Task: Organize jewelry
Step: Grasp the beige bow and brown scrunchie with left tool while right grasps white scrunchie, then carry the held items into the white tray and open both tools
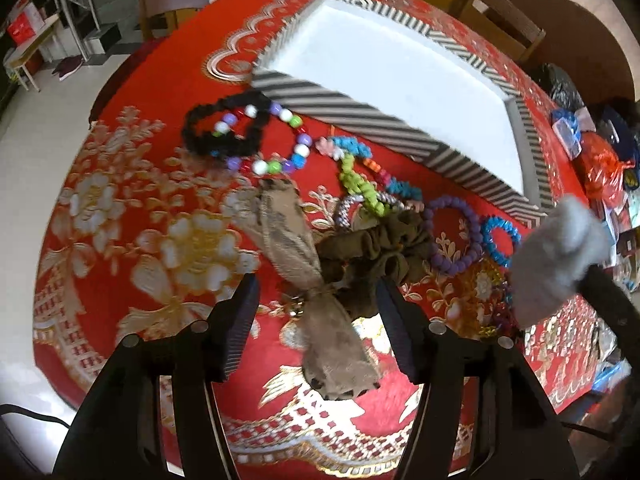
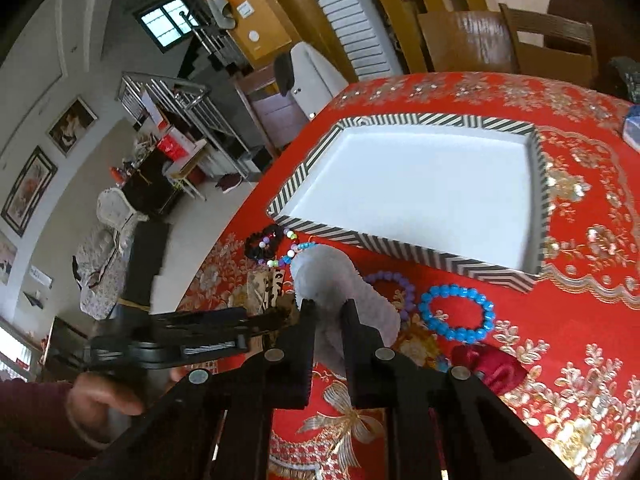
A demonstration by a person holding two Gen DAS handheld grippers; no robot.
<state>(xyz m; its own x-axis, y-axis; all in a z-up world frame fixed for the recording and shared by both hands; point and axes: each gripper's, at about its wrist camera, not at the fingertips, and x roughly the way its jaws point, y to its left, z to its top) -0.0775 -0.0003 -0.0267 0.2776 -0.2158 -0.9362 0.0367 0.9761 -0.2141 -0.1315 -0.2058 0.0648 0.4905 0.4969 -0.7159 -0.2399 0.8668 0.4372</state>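
Left wrist view: the left gripper (image 1: 316, 320) hangs just above a round table, its two black fingers spread wide apart with nothing clamped between them. In the gap lies a beige fabric bow (image 1: 308, 280), its knot roughly midway between the fingertips and its tails running toward and away from the camera. An olive-brown scrunchie (image 1: 372, 252) touches the bow on the right. Beyond these, jewelry is scattered on the red and gold floral tablecloth (image 1: 132, 208): a purple bead bracelet (image 1: 454, 234), a blue bead bracelet (image 1: 500, 236) just beside it, a green braided band (image 1: 358, 186), a black scrunchie (image 1: 224, 128), and a strand of mixed white, purple and green beads (image 1: 288, 148) overlapping the black scrunchie. Behind them sits a shallow tray with a white floor and black-and-white striped walls (image 1: 340, 104), with no jewelry inside.

Right wrist view: the right gripper (image 2: 328, 312) is clamped on a fuzzy grey piece (image 2: 332, 280), its fingers close together and pressing into the soft material, held up over the table. The same grey piece (image 1: 560, 248) shows at the right edge of the left wrist view. Just past it lie the purple and blue bracelets, and a dark red fabric item (image 2: 488, 364) near the right finger. The striped tray stands farther back.
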